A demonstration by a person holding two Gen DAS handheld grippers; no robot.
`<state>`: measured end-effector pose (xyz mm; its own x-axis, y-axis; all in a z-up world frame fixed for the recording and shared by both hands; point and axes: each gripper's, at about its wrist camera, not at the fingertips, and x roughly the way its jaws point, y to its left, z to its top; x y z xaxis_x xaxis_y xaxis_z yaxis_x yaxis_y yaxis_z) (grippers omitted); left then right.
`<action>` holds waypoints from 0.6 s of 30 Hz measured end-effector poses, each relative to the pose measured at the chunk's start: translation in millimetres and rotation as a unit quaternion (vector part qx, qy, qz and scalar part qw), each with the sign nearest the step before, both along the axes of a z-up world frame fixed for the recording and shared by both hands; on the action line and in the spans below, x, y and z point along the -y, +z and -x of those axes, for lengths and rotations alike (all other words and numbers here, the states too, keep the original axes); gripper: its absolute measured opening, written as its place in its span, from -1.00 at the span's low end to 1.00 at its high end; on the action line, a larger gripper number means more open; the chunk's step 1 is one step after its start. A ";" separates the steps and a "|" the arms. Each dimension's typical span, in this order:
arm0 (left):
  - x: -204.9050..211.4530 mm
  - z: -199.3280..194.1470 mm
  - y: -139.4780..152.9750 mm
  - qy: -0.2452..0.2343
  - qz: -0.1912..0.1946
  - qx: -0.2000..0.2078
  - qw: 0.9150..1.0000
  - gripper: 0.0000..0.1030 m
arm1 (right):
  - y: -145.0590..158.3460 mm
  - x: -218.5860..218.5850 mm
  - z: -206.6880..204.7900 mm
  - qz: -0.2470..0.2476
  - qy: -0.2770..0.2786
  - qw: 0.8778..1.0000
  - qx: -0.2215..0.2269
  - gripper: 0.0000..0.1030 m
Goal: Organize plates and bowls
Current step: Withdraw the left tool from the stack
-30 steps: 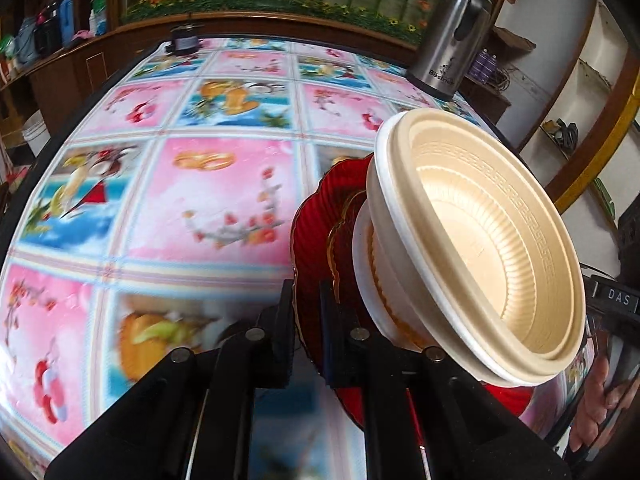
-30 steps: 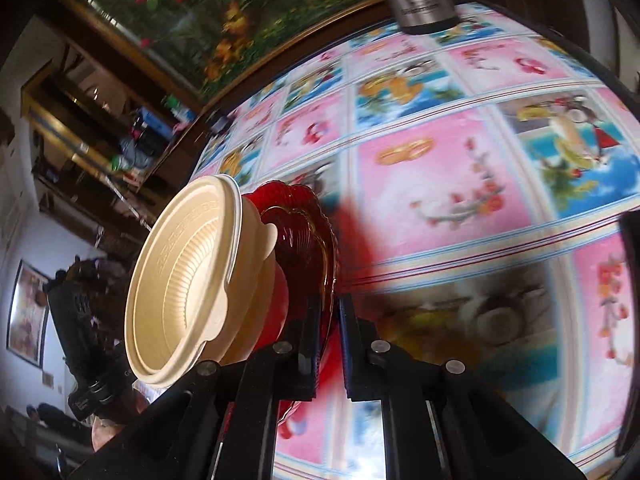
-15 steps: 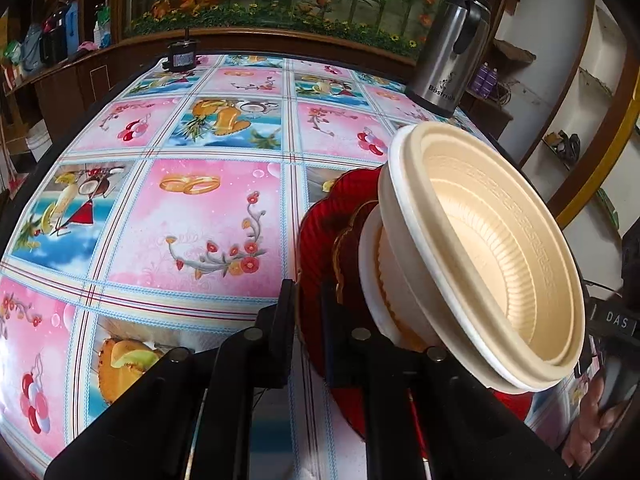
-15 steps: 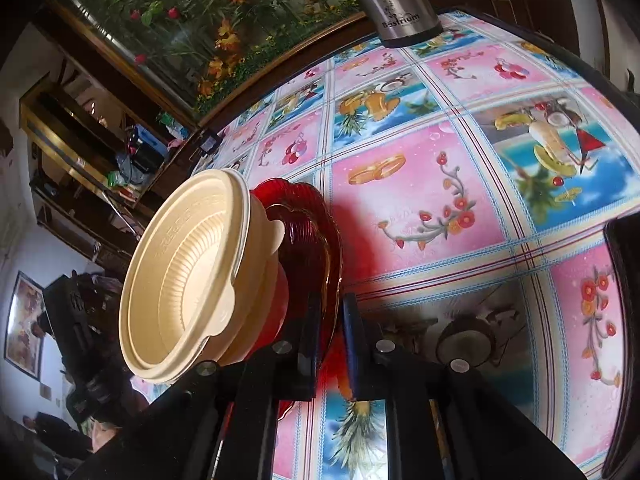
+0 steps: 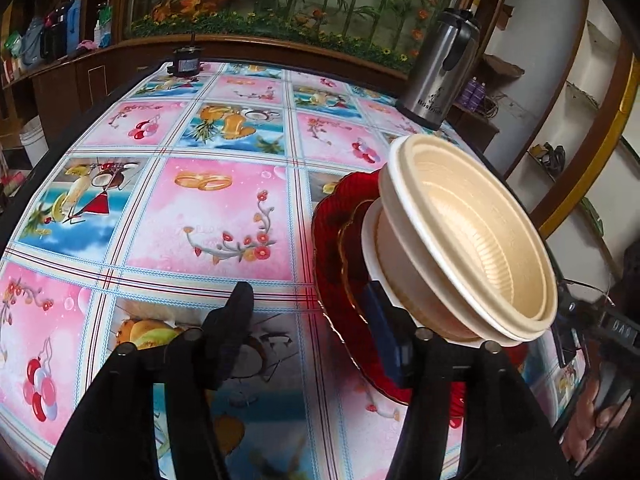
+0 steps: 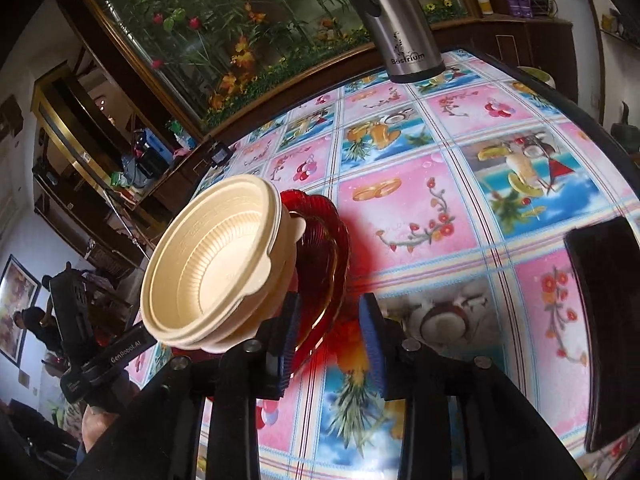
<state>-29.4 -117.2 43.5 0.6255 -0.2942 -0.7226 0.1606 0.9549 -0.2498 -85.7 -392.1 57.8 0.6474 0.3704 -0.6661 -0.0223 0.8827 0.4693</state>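
Both claws opening beside stacked dishes (image 5: 460,240)

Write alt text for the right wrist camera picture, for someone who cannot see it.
A stack of cream bowls sits on red plates on a table with a bright pink and blue patterned tablecloth. The right gripper is in the foreground, its fingers opening around the plates' rim without pressing it. A steel flask stands at the table's far edge.
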 end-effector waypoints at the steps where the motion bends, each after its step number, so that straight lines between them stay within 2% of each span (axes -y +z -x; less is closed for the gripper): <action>1: -0.5 1.2 1.2 0.000 0.000 0.002 1.000 0.09 | -0.8 0.2 2.5 -0.001 0.000 1.000 -0.001 -0.36; 6: -6.0 15.3 3.6 0.005 -0.004 0.017 1.000 0.19 | -2.1 -0.3 15.3 0.012 -0.012 1.000 0.006 -0.35; 9: -10.9 26.6 -0.9 0.008 0.000 0.017 1.000 0.19 | -4.6 -1.1 20.7 0.026 -0.022 0.999 0.011 -0.28; 11: -12.8 34.2 -2.1 0.006 0.004 0.022 1.000 0.39 | -7.1 -1.3 23.0 0.031 -0.025 0.999 0.009 -0.28; 12: -13.2 38.0 -2.3 0.007 0.002 0.025 1.000 0.41 | -8.3 -1.5 24.5 0.031 -0.026 0.999 0.008 -0.28; 18: -11.7 51.5 -0.7 0.000 -0.002 0.037 0.999 0.42 | -11.1 -6.2 32.5 0.031 -0.028 0.999 0.008 -0.28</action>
